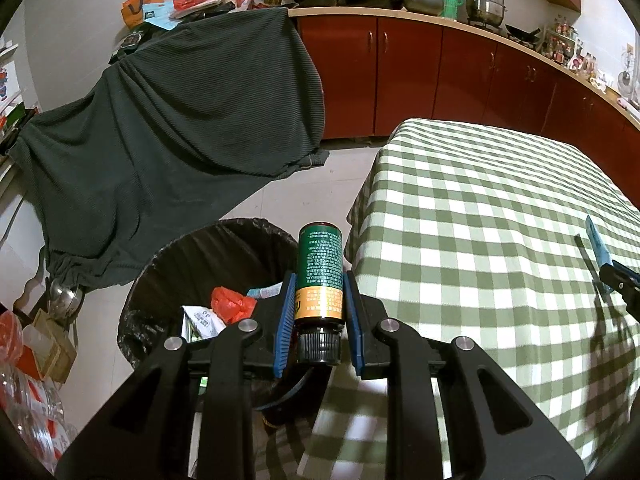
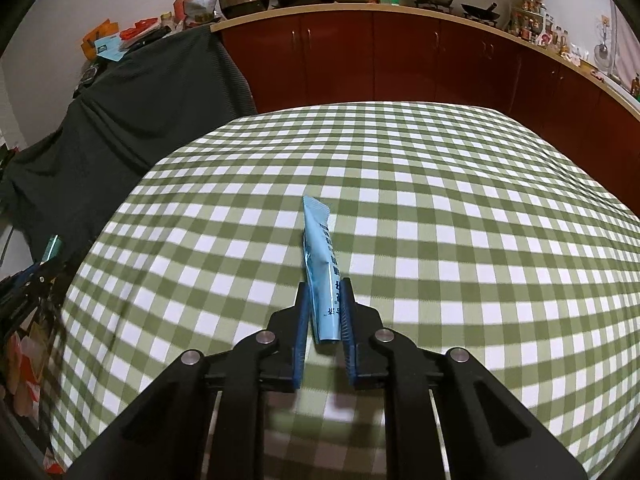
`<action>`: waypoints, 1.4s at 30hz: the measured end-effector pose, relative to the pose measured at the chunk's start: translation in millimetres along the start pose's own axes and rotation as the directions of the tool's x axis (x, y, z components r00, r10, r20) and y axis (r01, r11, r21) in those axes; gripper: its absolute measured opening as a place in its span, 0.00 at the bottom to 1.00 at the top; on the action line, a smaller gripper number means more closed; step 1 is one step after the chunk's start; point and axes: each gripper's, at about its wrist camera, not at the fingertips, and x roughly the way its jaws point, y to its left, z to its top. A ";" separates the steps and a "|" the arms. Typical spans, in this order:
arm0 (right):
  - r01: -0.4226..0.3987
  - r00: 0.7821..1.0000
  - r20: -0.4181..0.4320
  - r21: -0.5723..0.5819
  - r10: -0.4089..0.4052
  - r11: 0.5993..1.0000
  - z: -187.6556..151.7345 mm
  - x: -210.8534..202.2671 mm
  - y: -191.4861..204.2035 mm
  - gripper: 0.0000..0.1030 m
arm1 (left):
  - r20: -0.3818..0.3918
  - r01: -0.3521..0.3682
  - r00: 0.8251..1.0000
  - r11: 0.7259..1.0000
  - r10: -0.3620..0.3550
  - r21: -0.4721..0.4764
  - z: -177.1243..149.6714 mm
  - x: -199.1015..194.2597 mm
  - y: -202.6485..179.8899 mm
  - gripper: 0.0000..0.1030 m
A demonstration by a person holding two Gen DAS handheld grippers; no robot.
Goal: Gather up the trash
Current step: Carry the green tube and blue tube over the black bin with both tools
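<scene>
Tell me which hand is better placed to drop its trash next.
Left, probably. The left gripper holds the green bottle right beside the lined trash bin, while the right gripper holds the blue tube over the checkered table.

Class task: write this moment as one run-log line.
left gripper: shut on bottle | right gripper: shut on blue packet | bin: beside table

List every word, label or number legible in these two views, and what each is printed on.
Bottle in the left tool: dense print on green and gold label, too small to read.
Blue packet in the right tool: dark characters, blurred, unreadable.
White wrapper in the bin: small print, unreadable.
Orange bag on the back counter: a dark "V"-like mark only.
Nothing else reads.
</scene>
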 end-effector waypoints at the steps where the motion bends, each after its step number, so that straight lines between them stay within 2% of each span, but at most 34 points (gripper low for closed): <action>1: -0.003 1.000 0.001 0.000 0.003 1.000 -1.9 -2.3 1.0 0.15 | 0.000 0.001 1.000 1.000 -0.001 -0.001 -1.9 -2.2 0.4 0.22; 8: -0.026 1.000 0.010 -0.010 0.026 1.000 -15.1 -16.4 12.9 0.15 | 0.001 0.008 1.000 1.000 -0.008 0.001 -15.4 -18.8 1.1 0.22; 20: -0.115 0.992 0.041 -0.082 0.118 0.990 -26.9 -36.1 65.7 0.15 | 0.025 -0.023 0.999 0.999 0.024 -0.026 -35.2 -49.8 21.4 0.22; 32: -0.225 0.969 0.055 -0.195 0.240 0.955 -31.3 -48.4 143.3 0.15 | 0.062 -0.099 0.993 0.991 0.104 -0.088 -44.7 -73.4 67.7 0.22; 42: -0.290 0.946 0.061 -0.281 0.319 0.915 -18.6 -45.8 198.4 0.15 | 0.077 -0.148 0.984 0.977 0.161 -0.153 -40.7 -74.1 105.2 0.22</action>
